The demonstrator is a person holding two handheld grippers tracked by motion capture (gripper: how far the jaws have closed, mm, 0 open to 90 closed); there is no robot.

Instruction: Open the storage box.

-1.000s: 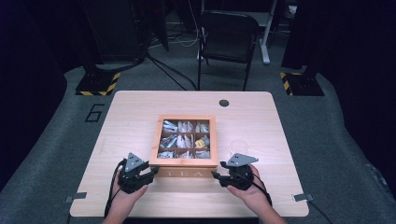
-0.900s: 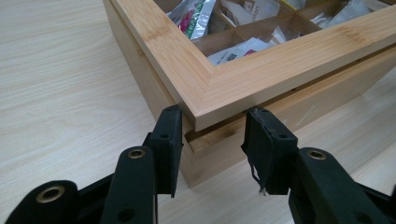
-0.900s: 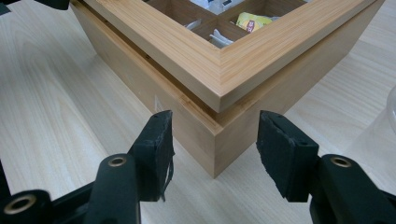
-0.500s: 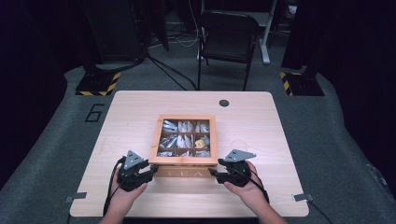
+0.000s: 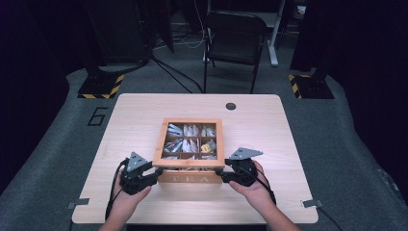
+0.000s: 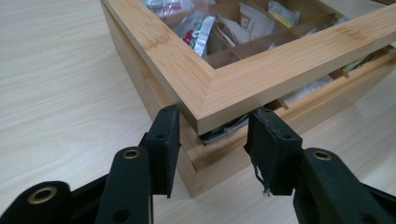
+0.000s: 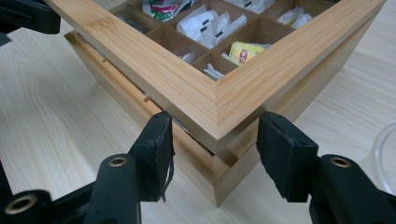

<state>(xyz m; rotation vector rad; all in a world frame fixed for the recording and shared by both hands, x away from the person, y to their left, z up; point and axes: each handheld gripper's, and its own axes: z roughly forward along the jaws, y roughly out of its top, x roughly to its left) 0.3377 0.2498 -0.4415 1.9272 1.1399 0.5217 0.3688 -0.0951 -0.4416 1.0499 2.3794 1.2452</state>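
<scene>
**Tea box with its lid lifted a little at the front corners**

The tea box (image 5: 190, 159) stands near the middle of the wooden table (image 5: 144, 115), a little toward the person's edge. It is a bamboo box with small compartments, and paper tea packets (image 5: 185, 131) lie inside them; one yellow packet (image 7: 243, 52) lies in a compartment close to the front right corner of the box. The word TEA is on the front wall. The lid (image 6: 261, 79) is a wooden frame with a clear window. Its front edge stands slightly above the box body, so a narrow gap shows under the frame at both front corners.

At the front left corner of the box is the left gripper (image 6: 212, 135). Its jaws have just been opening. They stand on both sides of the lid corner, and the corner is between them, but the right pad has a small space to the wood, so it does not clamp.

At the front right corner of the box is the right gripper (image 7: 215, 140). Its jaws are on both sides of that lid corner; the left pad is against the frame, the right pad looks slightly apart from it, so I cannot tell if it grips.

Behind the box, near the far edge of the table, there is a small dark round hole (image 5: 231, 106). Farther behind the box, on the floor, stands a black chair (image 5: 235, 36).
</scene>
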